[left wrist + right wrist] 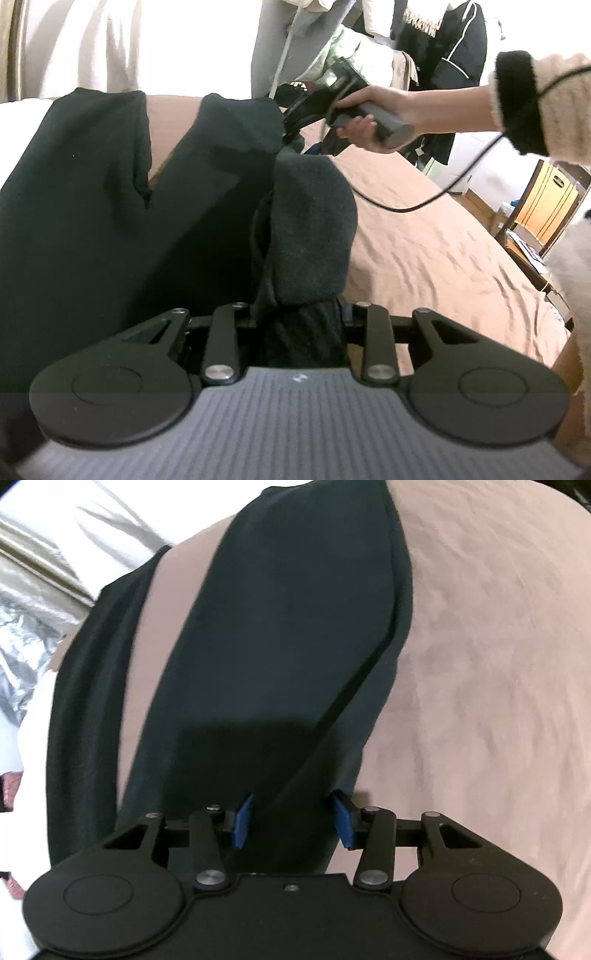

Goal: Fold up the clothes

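Observation:
A pair of black trousers [110, 192] lies spread on a brown bedsheet [424, 251], its two legs pointing away. My left gripper [301, 314] is shut on a bunched fold of the trousers' waist end, whose grey inner lining [314, 229] is turned up. In the right wrist view, one trouser leg [288, 635] runs away from my right gripper [293, 821]. Its blue pads [242, 821] stand apart over the cloth. The right gripper also shows in the left wrist view [295, 122], at the far leg end, held by a hand.
A rack of hanging clothes [424, 44] stands behind the bed. A wooden chair [543, 210] stands at the right. A black cable [424, 206] trails across the sheet. White curtains [92, 44] and silvery foil [26, 627] lie at the left.

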Demonstrator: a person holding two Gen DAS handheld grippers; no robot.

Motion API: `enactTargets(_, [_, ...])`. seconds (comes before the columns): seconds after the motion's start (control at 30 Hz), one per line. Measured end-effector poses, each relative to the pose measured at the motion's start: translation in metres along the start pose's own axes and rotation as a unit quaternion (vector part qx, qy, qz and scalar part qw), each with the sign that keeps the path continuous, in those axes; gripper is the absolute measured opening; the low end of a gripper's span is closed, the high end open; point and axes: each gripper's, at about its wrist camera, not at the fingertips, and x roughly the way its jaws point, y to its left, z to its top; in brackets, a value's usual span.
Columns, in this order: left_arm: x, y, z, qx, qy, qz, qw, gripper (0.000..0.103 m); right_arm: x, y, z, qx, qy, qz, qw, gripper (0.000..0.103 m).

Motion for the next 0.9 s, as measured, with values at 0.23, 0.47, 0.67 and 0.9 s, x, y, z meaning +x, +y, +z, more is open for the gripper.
enactTargets(0.23, [0.002,0.003,0.010,-0.009,0.013,0.003,0.9999,0.030,0.021,-0.004,-0.008,-0.013,-0.036,-0.091,0.995,0.007])
enactTargets(0.47, [-0.015,-0.002,0.010,-0.002,0.027,0.014,0.9995,0.030,-0.041,0.075,-0.014,-0.159,-0.173,-0.043,0.971,0.008])
enactTargets(0.67, [-0.059,0.032,0.002,-0.071,-0.012,0.063,0.9954,0.030,-0.066,0.217,0.018,-0.298,-0.219,0.062,0.927,0.008])
enactTargets(0.9, [-0.085,0.119,-0.022,-0.209,0.046,0.167,0.9624,0.033,0.022,0.400,-0.028,-0.437,-0.180,0.017,0.881,0.019])
